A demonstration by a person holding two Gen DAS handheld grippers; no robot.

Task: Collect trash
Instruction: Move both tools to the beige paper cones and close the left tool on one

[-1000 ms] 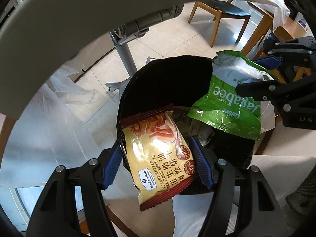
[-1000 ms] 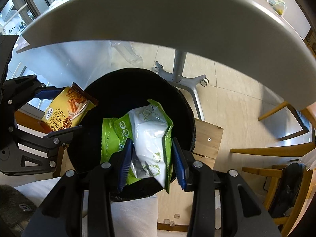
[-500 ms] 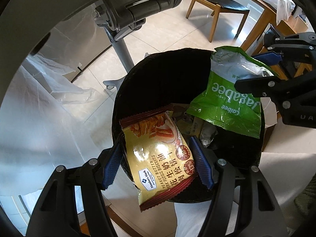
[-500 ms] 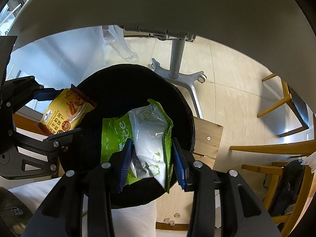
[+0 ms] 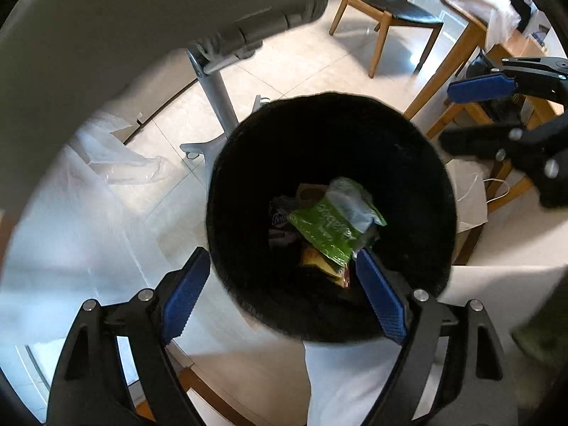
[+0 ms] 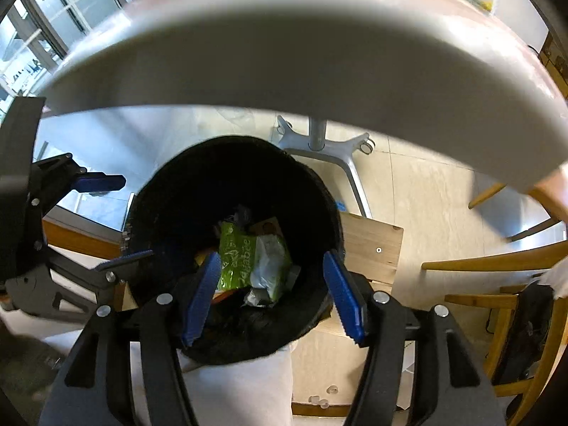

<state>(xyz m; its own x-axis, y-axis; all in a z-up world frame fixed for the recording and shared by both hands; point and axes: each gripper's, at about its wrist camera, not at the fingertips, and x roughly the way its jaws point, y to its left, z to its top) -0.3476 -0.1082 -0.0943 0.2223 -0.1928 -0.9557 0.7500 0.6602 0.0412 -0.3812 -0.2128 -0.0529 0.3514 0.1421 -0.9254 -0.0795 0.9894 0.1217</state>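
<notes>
Tiled floor [image 5: 305, 71], green bag [image 5: 332, 225] below hand-held gripper [image 5: 284, 301]

Bin [image 5: 419, 184] is looking matt black w/ a slightly fuzzy rim. Green snack bag [image 5: 330, 227] inside is showing glossy plastic film, w/ a yellow wrapper [image 5: 319, 261] shining under it. Left gripper [image 5: 280, 294] & right gripper [image 6: 273, 291] are showing matt black plastic frames, ribbed blue rubbery pads [image 5: 381, 298], bright metal screws. Table edge [image 6: 284, 53] is reading smooth, pale, semi-matt. Chair [image 5: 387, 14]: varnished wood, dark seat. Floor tiles [image 5: 284, 67] are gleaming. Table stand [image 6: 319, 142]: grey metal.
</notes>
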